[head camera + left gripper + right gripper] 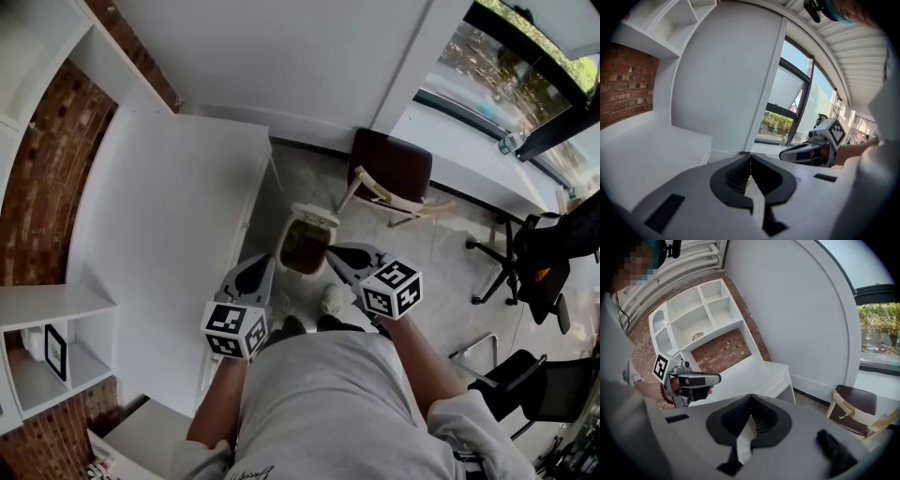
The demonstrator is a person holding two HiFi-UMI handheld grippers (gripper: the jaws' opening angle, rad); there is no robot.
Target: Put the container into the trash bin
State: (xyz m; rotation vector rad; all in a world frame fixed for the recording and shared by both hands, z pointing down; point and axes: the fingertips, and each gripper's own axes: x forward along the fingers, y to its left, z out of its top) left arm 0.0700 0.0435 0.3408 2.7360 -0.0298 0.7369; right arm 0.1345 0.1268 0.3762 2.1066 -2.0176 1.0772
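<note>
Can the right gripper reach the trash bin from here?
Probably yes: the trash bin stands on the floor just below the right gripper, nothing between them. Its jaws are shut and empty.

**Around the white bench (169,234)**

A wooden chair (394,173) with a dark brown seat stands beyond the bench's far right corner. A brick wall (42,187) runs along its left side. Black office chairs (525,262) stand well to its right.

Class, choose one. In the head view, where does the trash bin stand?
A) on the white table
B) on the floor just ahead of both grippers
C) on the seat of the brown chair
B: the trash bin stands on the floor beside the white table, just ahead of the left gripper and the right gripper.
</note>
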